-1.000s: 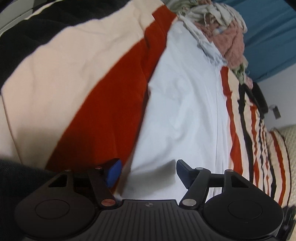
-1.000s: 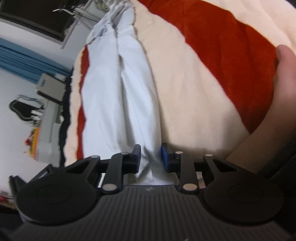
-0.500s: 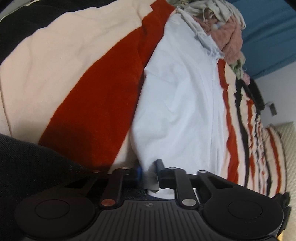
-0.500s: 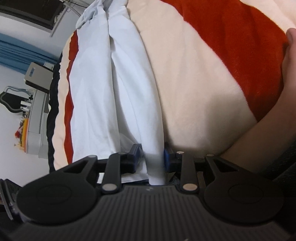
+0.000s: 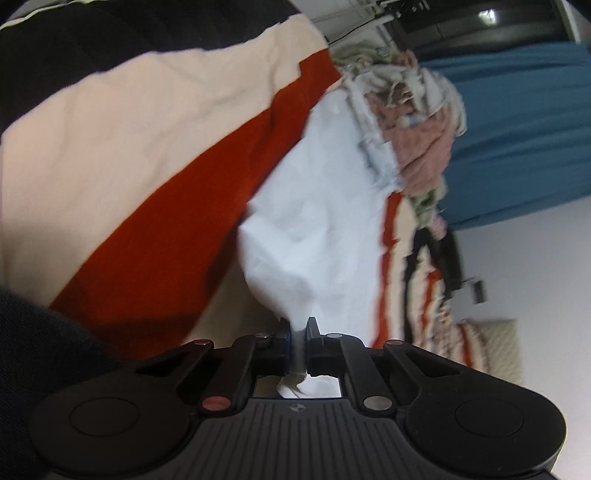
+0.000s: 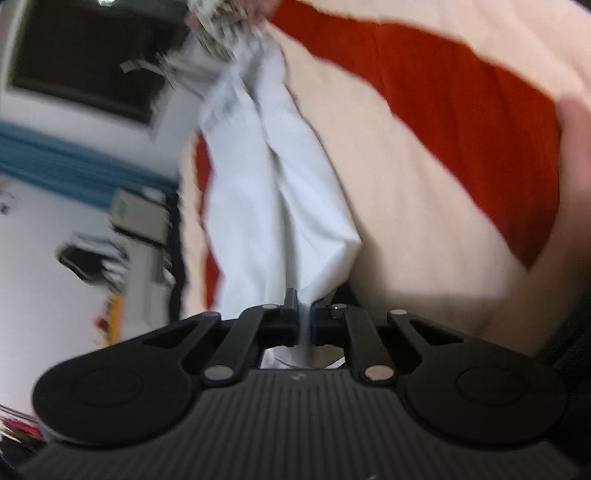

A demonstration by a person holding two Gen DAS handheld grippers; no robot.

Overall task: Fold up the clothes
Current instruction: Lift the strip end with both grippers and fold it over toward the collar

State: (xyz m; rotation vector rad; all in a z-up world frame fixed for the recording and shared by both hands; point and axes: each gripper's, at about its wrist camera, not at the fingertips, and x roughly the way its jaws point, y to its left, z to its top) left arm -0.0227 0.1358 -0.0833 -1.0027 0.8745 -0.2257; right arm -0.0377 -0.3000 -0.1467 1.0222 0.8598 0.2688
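The left claw [image 5: 296, 341] is clenched on a corner of the white garment [image 5: 321, 229]. The right claw [image 6: 304, 321] grips another corner of it, cloth stretching toward 12 o'clock over the striped blanket [image 5: 147, 147].

On my screens the light is soft, indoor and rather dim. Both views are smeared by motion blur, the right one more strongly. The fisheye lens bends the edges. A bright lamp reflection [image 5: 488, 15] glares at the top, and a dark shadow [image 6: 391, 295] lies on the blanket [image 6: 424, 221].
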